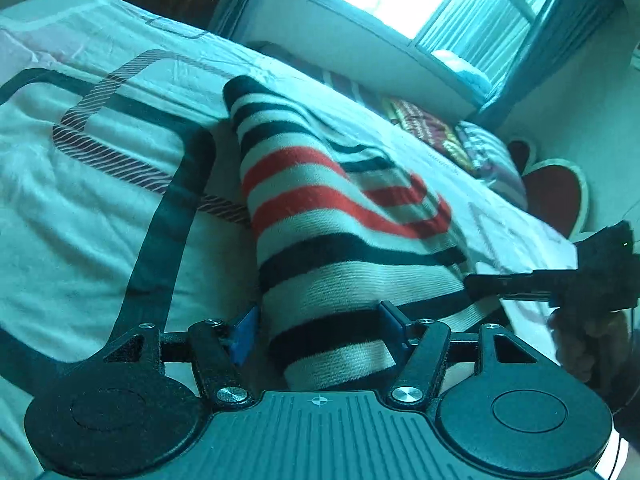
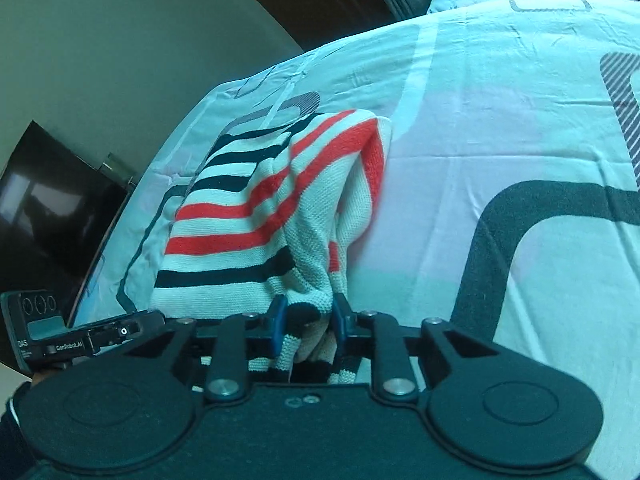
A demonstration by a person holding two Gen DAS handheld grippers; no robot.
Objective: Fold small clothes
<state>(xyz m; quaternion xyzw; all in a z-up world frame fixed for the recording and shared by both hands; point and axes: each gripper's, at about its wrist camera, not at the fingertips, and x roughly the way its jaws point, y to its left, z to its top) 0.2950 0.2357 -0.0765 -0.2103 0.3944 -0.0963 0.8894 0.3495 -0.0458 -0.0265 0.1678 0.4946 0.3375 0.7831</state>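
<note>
Striped knit on the bed, pinched at one end only.

My right claw (image 2: pixel 307 326) is clamped on a bunched edge of the striped sweater (image 1: pixel 340 240), I'd judge to lift it for a fold, while my left claw (image 1: pixel 320 332) stands wide, the cloth between its pads unpressed. The right wrist view shows the pinch and gathered folds; the left wrist view shows the sweater's length along the bed (image 1: pixel 100 200).

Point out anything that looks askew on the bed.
The striped knit garment lies rumpled and lopsided on the bedsheet; its near edge is bunched in the right gripper. The left gripper straddles another edge, jaws wide.
</note>
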